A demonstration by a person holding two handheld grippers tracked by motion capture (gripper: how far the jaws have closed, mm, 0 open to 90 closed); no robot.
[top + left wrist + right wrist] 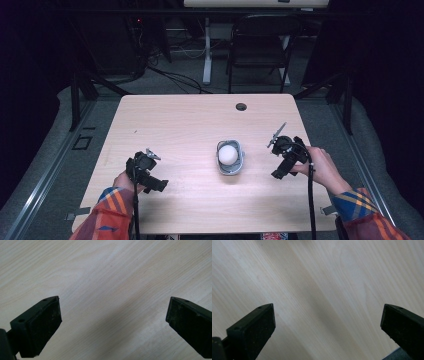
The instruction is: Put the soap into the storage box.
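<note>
Grey bowl [230,159] with 1 white ball [228,154] seated in it stands on the pale wooden table [180,125], toward the person's side of the middle. The ball rests inside the bowl's rim, so it cannot roll — a likely reason for keeping it there.

Left gripper [145,167]: well to the left of the bowl and slightly nearer the person, apart from it. In the left gripper view its 2 jaws stand wide apart with nothing but bare table [107,277] between them. State: released, holding nothing.

Right gripper [287,152]: just to the right of the bowl, level with it, not touching it. In the right gripper view the 2 jaws are likewise spread wide over bare wood [324,290]. State: released, empty.

Judgement — the 2 grippers flank the bowl on either side, both aimed down at the table rather than at the bowl; this reads as a resting or ready stance, with no grasp begun. The right gripper sits closer to the bowl and appears better placed for a first reach. A cable hole [241,106] lies beyond the bowl, clear of the work.
</note>
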